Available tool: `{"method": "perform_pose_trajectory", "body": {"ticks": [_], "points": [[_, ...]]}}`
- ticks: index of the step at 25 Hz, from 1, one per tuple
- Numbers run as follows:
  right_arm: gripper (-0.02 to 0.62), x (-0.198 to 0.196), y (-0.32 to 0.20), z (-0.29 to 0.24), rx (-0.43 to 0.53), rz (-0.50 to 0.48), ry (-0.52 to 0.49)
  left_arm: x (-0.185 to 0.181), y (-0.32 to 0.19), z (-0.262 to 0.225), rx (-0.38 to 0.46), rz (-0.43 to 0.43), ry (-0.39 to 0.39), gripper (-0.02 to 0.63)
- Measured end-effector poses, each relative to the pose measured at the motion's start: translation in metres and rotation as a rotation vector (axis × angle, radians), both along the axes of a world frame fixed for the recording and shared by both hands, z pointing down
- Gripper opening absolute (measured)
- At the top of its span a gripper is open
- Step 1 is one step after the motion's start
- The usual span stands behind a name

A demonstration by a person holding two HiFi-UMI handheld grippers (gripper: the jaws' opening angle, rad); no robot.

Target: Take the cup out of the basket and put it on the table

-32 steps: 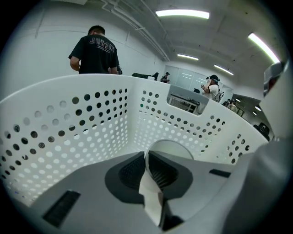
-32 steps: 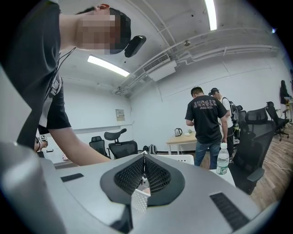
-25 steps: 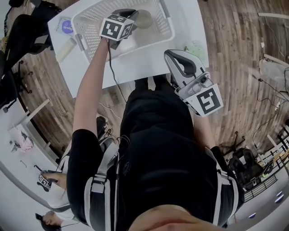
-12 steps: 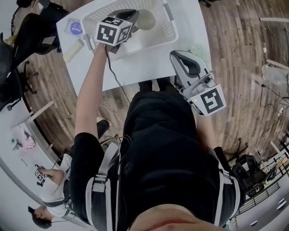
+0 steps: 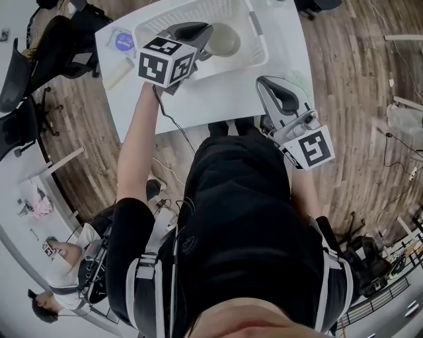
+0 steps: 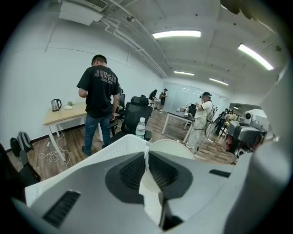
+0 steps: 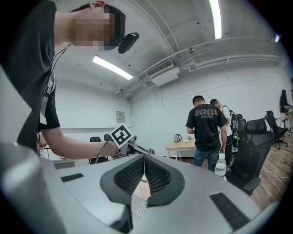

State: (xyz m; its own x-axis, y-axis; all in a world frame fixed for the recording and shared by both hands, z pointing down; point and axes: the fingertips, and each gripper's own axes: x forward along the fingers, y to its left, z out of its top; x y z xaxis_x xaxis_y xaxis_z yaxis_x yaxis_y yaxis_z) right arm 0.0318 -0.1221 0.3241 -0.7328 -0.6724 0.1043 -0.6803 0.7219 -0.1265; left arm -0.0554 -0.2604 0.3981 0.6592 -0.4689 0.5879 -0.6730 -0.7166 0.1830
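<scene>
Left gripper (image 5: 209, 41) had its jaws clamped on the cup (image 5: 225, 39), pinching the wall at the rim. The left gripper view confirmed it: the thin white cup (image 6: 173, 147) wall was sandwiched between the pads, with the round mouth to the right of the jaws.

From the head view the cup sat over the inside of the white basket (image 5: 198, 12), at its near right part. Couldn't tell whether it was clear of the basket rim. The basket stood on the white tabletop (image 5: 218, 92).

Right gripper (image 5: 269, 89) hung off to the right over the near tabletop edge, well apart from the basket. Its jaws were fully closed on nothing; in the right gripper view the pads (image 7: 153, 176) met flat.

A blue-lidded round item (image 5: 122, 39) and a pale tube (image 5: 119, 64) lay left of the basket.
</scene>
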Motion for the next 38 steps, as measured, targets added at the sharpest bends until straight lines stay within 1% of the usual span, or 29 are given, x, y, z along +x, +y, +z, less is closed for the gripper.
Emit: {"method": "perform_pose_trajectory", "body": {"ticks": [4, 7, 16, 20, 23, 26, 29, 32, 34, 38], "points": [[0.02, 0.005, 0.0, -0.004, 0.007, 0.008, 0.004, 0.006, 0.018, -0.023, 0.029, 0.039, -0.009, 0.046], [0.02, 0.006, -0.002, -0.006, 0.013, 0.014, 0.002, 0.005, 0.029, -0.036, 0.044, 0.05, -0.009, 0.046], [0.02, 0.005, -0.01, -0.008, 0.017, 0.015, 0.015, -0.006, 0.058, -0.066, 0.089, 0.042, 0.024, 0.046], [0.02, 0.006, -0.011, -0.008, 0.018, 0.015, 0.017, -0.008, 0.071, -0.073, 0.122, 0.032, 0.02, 0.046], [0.02, 0.004, -0.011, -0.008, 0.017, 0.001, 0.011, -0.012, 0.081, -0.074, 0.13, 0.004, 0.022, 0.046], [0.02, 0.007, -0.01, -0.006, 0.013, -0.024, 0.001, -0.012, 0.094, -0.069, 0.126, -0.04, 0.058, 0.046], [0.02, 0.013, -0.008, -0.004, 0.008, -0.053, -0.003, -0.012, 0.108, -0.059, 0.092, -0.103, 0.08, 0.046], [0.02, 0.014, -0.01, -0.001, 0.008, -0.084, -0.003, -0.019, 0.12, -0.055, 0.081, -0.18, 0.095, 0.048], [0.02, 0.02, -0.008, 0.0, 0.011, -0.101, -0.01, -0.018, 0.131, -0.051, 0.079, -0.215, 0.094, 0.048], [0.02, 0.038, -0.001, 0.002, 0.016, -0.12, -0.019, -0.005, 0.155, -0.041, 0.067, -0.246, 0.072, 0.048]]}}
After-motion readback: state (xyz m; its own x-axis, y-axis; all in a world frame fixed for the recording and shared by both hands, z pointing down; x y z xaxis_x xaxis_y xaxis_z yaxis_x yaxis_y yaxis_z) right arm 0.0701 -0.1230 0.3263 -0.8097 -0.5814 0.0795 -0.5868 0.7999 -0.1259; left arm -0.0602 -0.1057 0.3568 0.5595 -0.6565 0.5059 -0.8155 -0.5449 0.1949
